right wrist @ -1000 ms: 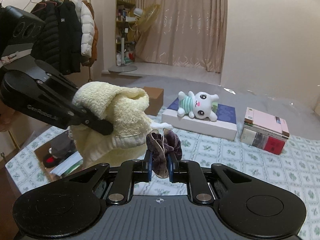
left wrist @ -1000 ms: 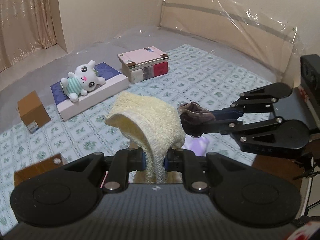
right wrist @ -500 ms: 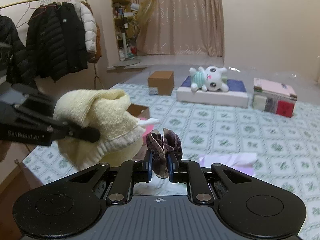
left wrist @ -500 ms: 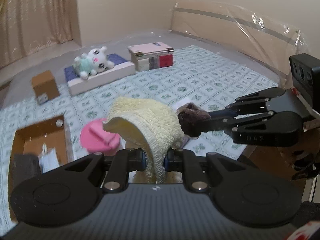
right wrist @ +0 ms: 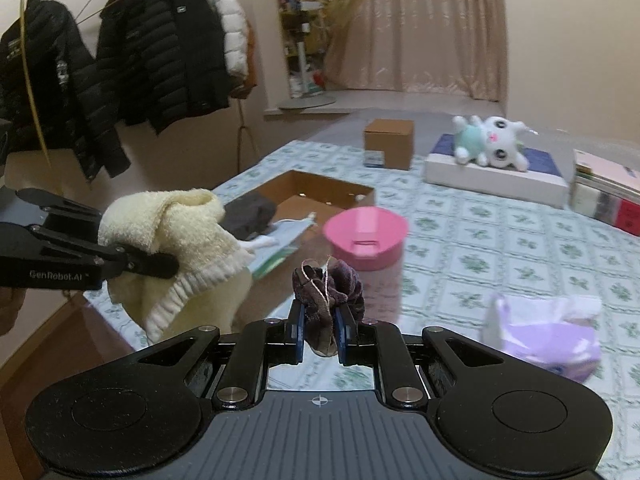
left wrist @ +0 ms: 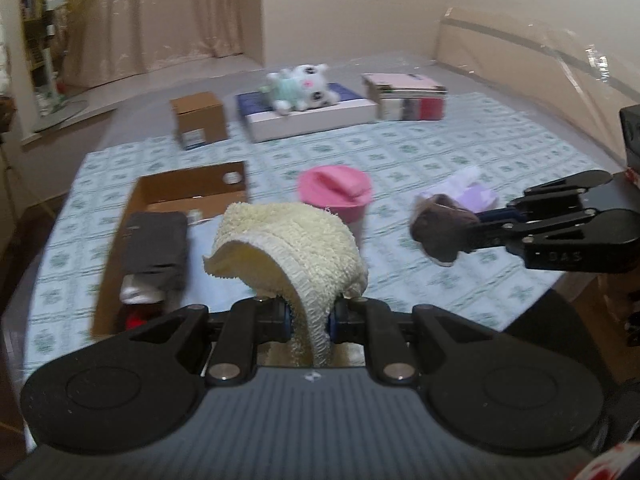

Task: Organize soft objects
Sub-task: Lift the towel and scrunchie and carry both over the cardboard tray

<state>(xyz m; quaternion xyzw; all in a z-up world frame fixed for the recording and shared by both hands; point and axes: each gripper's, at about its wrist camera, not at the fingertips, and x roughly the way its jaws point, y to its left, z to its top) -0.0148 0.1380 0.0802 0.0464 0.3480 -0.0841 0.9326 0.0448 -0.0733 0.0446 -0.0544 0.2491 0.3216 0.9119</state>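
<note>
My left gripper (left wrist: 308, 316) is shut on a cream yellow towel (left wrist: 288, 244) and holds it in the air above the near edge of the table; the towel also shows in the right wrist view (right wrist: 180, 232). My right gripper (right wrist: 318, 330) is shut on a small brown cloth (right wrist: 328, 284), which shows to the right of the towel in the left wrist view (left wrist: 440, 228). An open cardboard box (left wrist: 188, 196) with a dark cloth (left wrist: 156, 240) inside lies on the table to the left. A pink bowl (left wrist: 336, 192) sits beyond the towel.
A purple tissue pack (right wrist: 548, 340) lies at the right. At the back are a plush toy (left wrist: 300, 88) on a flat white box (left wrist: 312, 116), a small brown carton (left wrist: 198, 120) and stacked books (left wrist: 404, 96). Coats (right wrist: 132, 60) hang at the left.
Both grippers have drawn back from the far side toward the near edge of the table, still holding their cloths. The open box, pink bowl and tissue pack have come into view.
</note>
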